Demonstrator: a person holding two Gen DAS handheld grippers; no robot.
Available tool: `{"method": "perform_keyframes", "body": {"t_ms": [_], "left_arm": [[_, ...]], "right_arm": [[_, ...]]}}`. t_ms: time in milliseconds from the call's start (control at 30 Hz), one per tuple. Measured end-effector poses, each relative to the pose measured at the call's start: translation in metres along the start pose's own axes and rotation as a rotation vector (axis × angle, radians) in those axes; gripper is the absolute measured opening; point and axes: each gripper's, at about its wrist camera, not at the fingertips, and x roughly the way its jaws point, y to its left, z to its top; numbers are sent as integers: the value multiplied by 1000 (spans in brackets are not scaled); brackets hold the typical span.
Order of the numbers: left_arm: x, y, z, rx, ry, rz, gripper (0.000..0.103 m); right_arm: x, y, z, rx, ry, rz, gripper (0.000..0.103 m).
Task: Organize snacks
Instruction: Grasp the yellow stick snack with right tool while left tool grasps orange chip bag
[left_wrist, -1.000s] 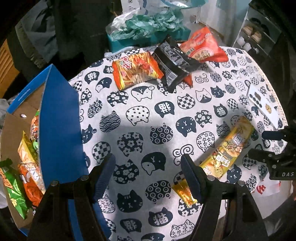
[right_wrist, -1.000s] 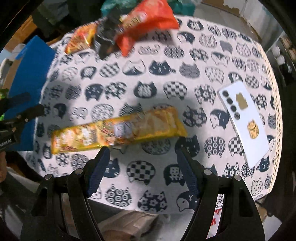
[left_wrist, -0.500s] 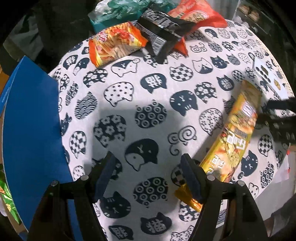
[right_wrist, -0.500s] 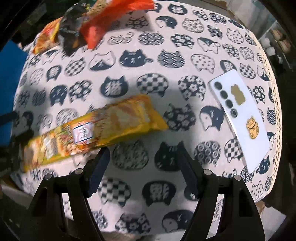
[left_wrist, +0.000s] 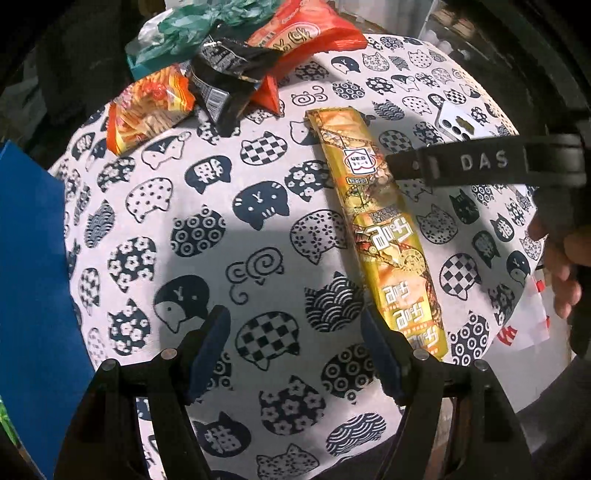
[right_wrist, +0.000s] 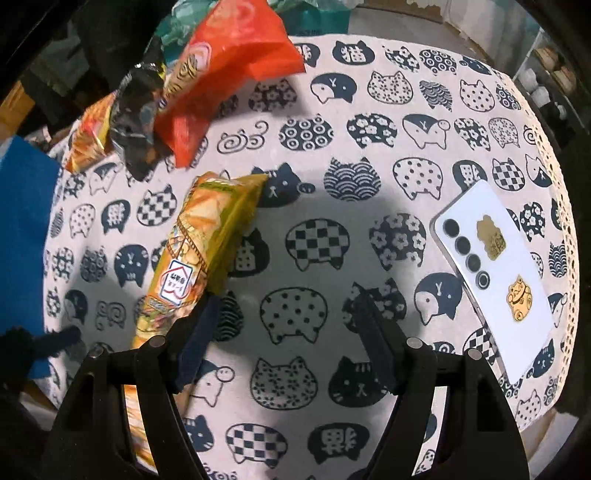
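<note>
Left wrist view: left gripper (left_wrist: 295, 354) hangs over the cat-print counter (left_wrist: 207, 229), jaws spread, nothing between them. The long yellow snack pack (left_wrist: 373, 221) lies flat just right of it, not yet gripped. At the far edge an orange bag (left_wrist: 147, 107), a black packet (left_wrist: 229, 70) and a red bag (left_wrist: 299, 37) sit heaped together, untouched. A blue box (left_wrist: 33, 258) stands at the left; its contents are out of sight here.

Right wrist view: right gripper (right_wrist: 284, 343), jaws spread and empty, beside the yellow pack's end; a white phone (right_wrist: 495, 273) lies to the right.

Judgement: four snacks left to sort; much work remains.

Bare cloth (left_wrist: 207, 258) btwn snack pile (left_wrist: 221, 77), phone (right_wrist: 495, 273)
</note>
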Motion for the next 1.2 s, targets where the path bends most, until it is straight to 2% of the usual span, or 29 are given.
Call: {"method": "perform_keyframes", "body": {"t_ms": [67,167,300,433,633,667,733,767,800,900,967,1200], "left_arm": [[-6,4,-2,-27,-2,-1,74],[-17,41,1,-129,-1,-21,74],[-28,73,0,-231,-23,1,74],[-36,100,3,-306,-48,10,77],[-40,124,17,-417,-77,-12,80],[-39,124,21,-426,-80,-17,81],[-39,126,27,-432,-81,-17,81],[-40,126,30,-428,-83,-19,81],[-40,126,35,-419,-85,-19,82],[-41,125,49,-389,-97,-7,83],[-38,127,58,-383,-104,1,87],[-20,142,90,-434,-96,-2,88]], "right_arm": [[-12,5,1,25,-10,1,75],[-25,11,0,58,-18,70,75],[-17,32,-2,47,21,111,75],[-5,57,-20,26,47,93,75],[14,83,-19,0,65,44,75],[17,89,-20,1,66,39,73],[21,92,-22,0,71,44,61],[21,93,-21,-8,64,37,54],[20,94,-20,-16,58,44,42],[15,85,-16,-25,39,37,33],[9,73,-11,-13,15,16,29],[4,30,13,50,-53,-25,29]]}}
